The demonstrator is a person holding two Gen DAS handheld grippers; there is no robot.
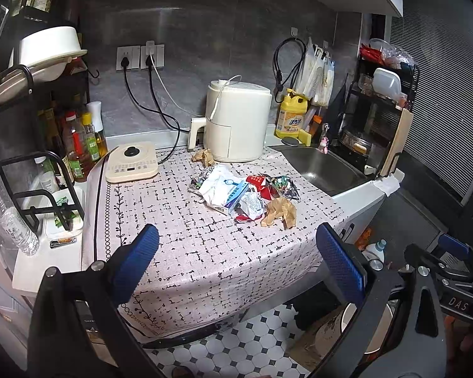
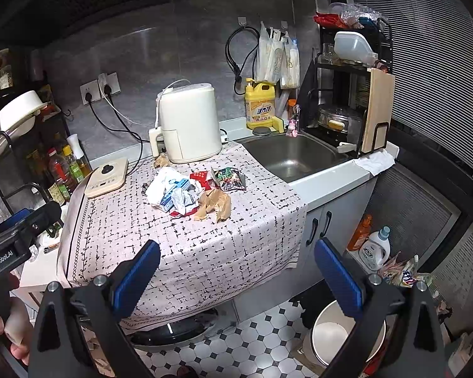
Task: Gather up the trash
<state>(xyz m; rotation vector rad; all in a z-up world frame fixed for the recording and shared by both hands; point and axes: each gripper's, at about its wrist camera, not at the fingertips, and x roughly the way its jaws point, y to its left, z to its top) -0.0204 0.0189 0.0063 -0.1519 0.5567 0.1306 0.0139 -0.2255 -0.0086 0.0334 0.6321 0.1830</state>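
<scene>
Both grippers, left gripper [image 1: 236, 264] and right gripper [image 2: 236, 278], spread, empty; trash pile [image 1: 246, 193] light, crinkly, likely pinchable at crumpled brown paper [image 1: 280, 211].

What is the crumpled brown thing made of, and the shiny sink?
The crumpled brown thing looks like thin paper, maybe a napkin or bag: matte, tan, with soft creases. The sink looks like stainless steel: grey, smooth, with bright reflections in its basin.
</scene>
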